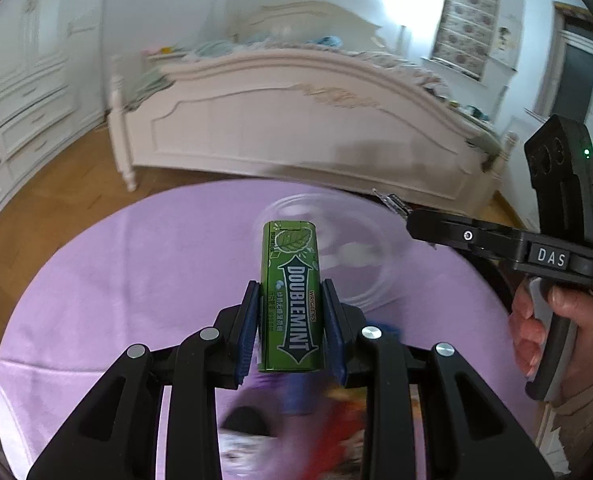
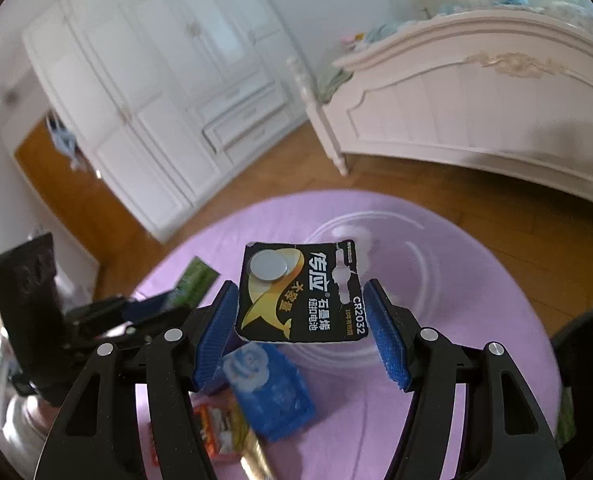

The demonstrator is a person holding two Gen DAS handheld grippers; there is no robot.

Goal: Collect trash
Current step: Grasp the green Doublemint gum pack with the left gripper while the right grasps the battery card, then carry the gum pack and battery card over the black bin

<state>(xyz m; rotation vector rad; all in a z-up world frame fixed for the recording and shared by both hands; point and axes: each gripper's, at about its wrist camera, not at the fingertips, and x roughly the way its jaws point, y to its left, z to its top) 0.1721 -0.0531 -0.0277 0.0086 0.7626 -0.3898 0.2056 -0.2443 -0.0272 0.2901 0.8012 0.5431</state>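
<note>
1. Trash is in both tools: we carry two pieces above the round table with its lilac cloth point(image 1: 96, 280).
2. Our left gripper point(image 1: 292, 320) is clenched on a green Doublemint gum tin point(image 1: 292, 296); both blue pads press its long sides, and the tin stands clear of the cloth, hinged lid pointing away from us.
3. Our right gripper point(image 2: 300, 320) carries a torn black CR2032 button-cell card point(image 2: 302, 292), with one silver cell still in its blister. The left pad touches the card's edge; on the other side we cannot tell whether the pad quite meets it, yet the card hangs free of the table, so we read it as gripped.
4. A clear plastic dish point(image 2: 396, 280) lies on the cloth just beyond both pieces. It is the only container we see, and it looks empty.
5. Still lying on the cloth near us are a blue wrapper point(image 2: 272, 392) and a red-and-white packet point(image 2: 216, 428); motion blur hides their print.
6. We judge the step in hand to be the carry: both pieces lifted, neither yet dropped.
7. Next, each piece needs to be brought over the dish and let go there. The card is thin and lightly held, so it may slip or flutter off target. Afterwards the remaining wrappers want picking.
</note>
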